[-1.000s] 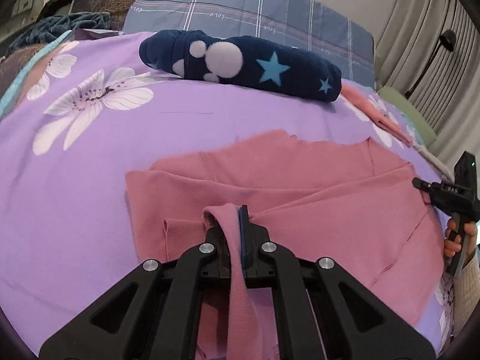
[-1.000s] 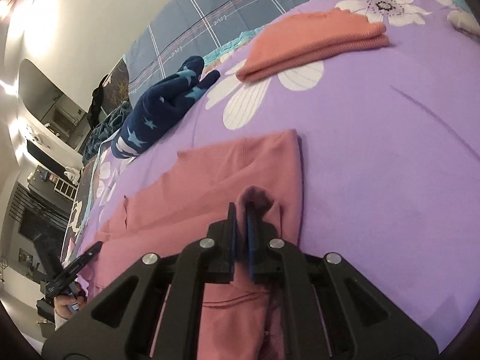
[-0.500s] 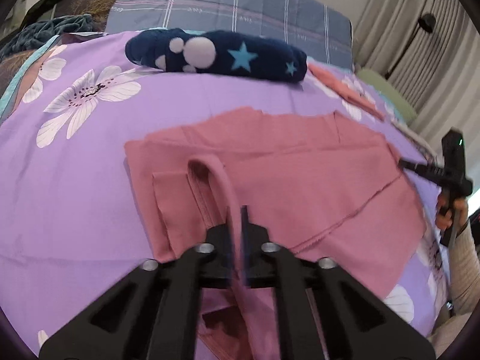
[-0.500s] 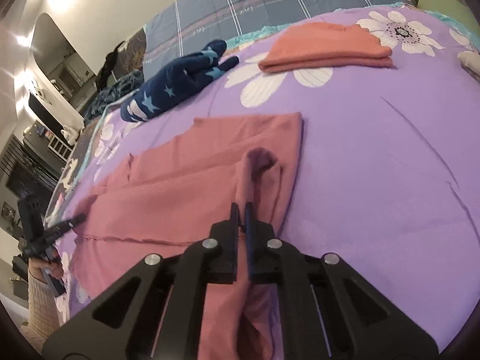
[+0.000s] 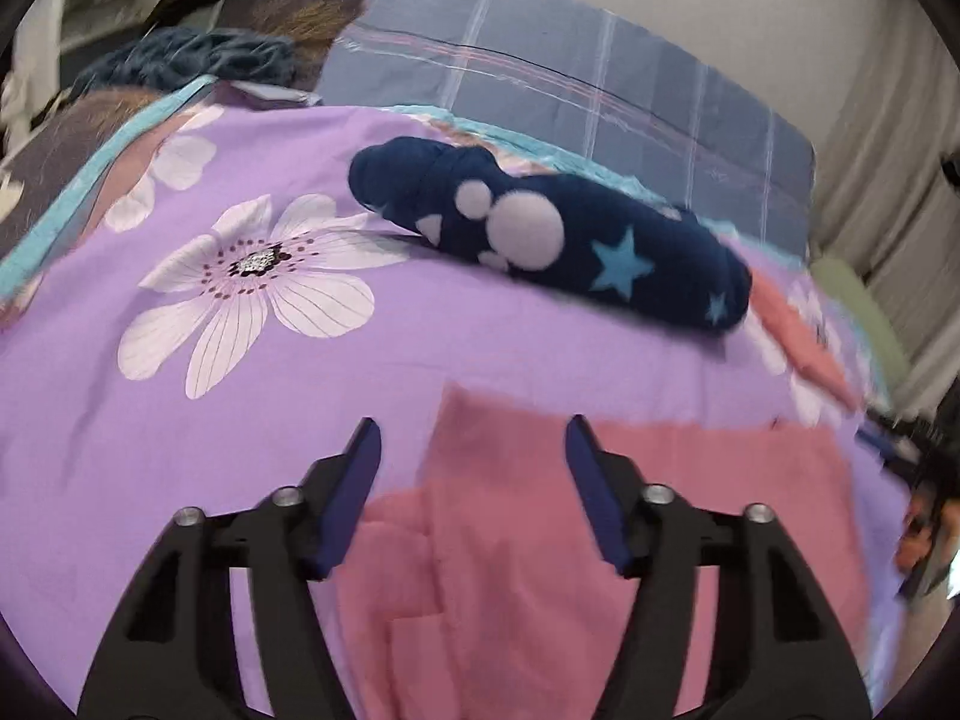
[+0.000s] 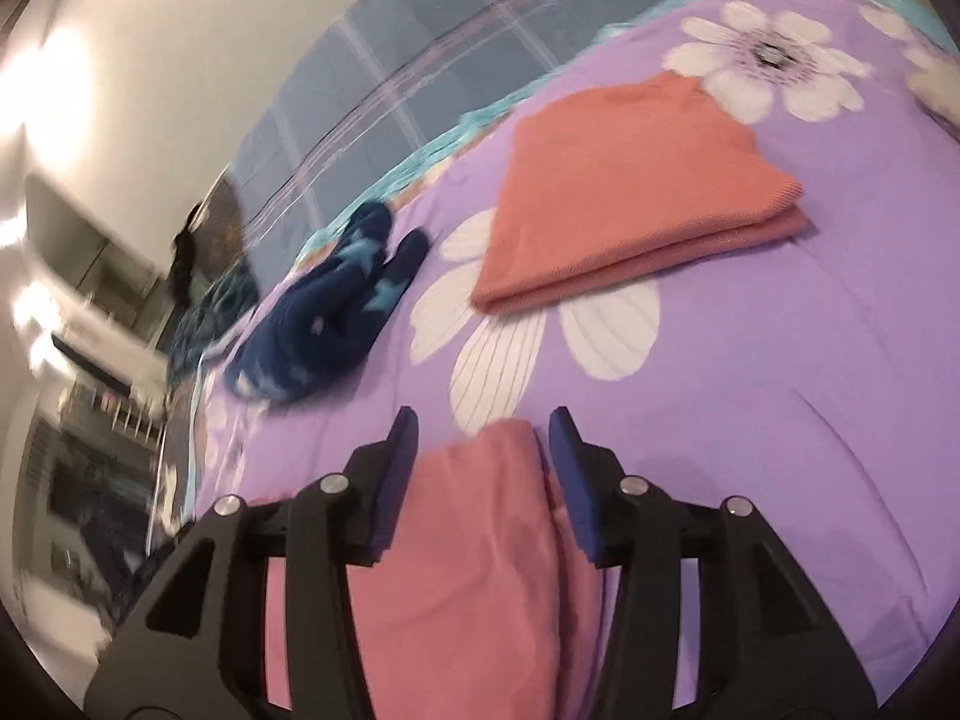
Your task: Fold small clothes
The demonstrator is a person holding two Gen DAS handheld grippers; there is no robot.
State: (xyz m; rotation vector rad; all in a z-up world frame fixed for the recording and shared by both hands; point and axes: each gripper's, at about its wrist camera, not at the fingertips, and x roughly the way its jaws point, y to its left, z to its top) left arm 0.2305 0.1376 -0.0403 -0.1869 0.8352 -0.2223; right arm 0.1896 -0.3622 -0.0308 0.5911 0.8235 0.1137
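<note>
Both the left gripper (image 5: pixel 471 480) and right gripper (image 6: pixel 483 468) gape wide, empty, over the pink garment (image 5: pixel 528 540) at frame bottom — one fold laid, more probably left; the orange garment (image 6: pixel 630 198), upper right, already lies folded.

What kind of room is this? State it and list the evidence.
Most likely a bedroom: clothes lie on a bed with a purple floral bedspread, a blue plaid pillow sits at its head, and curtains hang beside it.

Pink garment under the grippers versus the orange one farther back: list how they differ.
The pink garment lies spread wide, only partly folded, between open jaws; the orange garment is a compact folded stack, untouched. The pink looks smooth, the orange finely ribbed. Both rest on the purple floral bedspread.
</note>
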